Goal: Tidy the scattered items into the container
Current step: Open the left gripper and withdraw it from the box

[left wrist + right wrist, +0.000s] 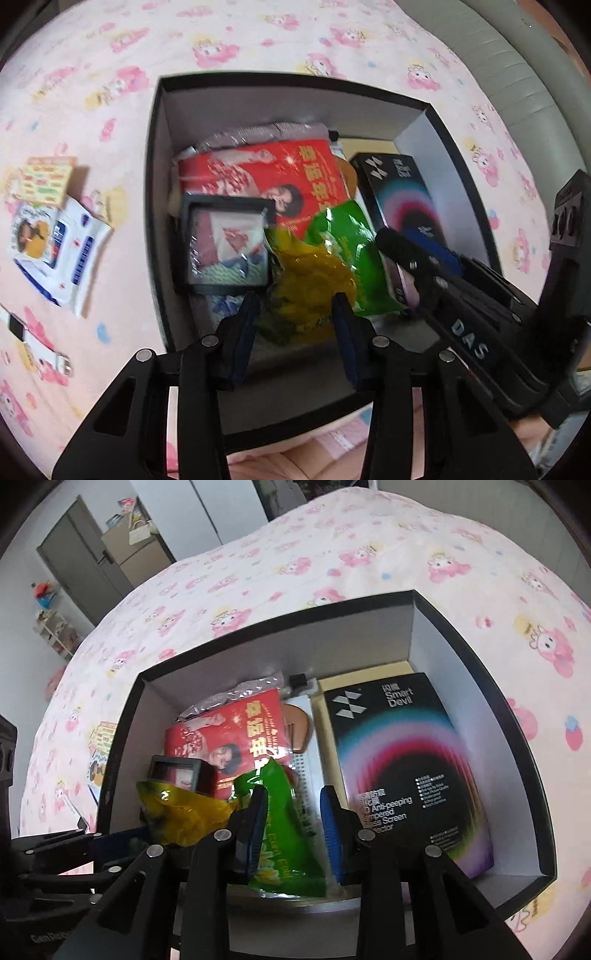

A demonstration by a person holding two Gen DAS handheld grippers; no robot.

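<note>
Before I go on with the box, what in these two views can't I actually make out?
- Box floor: both views, buried under packets.
- White item beside the red packet: right wrist view, mostly hidden by the green packet.
- Print on the white pouch on the bedsheet: left wrist view, blurred.

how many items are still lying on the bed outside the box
3, all left of the box: a small printed card box, a white wipes pack touching it, and a white watch nearer the camera. Others may be hidden.

Red packet [258, 173] half hidden under black frame [227, 243] and snack bags [325, 266]. Watch [35, 341] blurry, cut by left edge. Brown thing [297, 727] mostly hidden, can't tell what.
</note>
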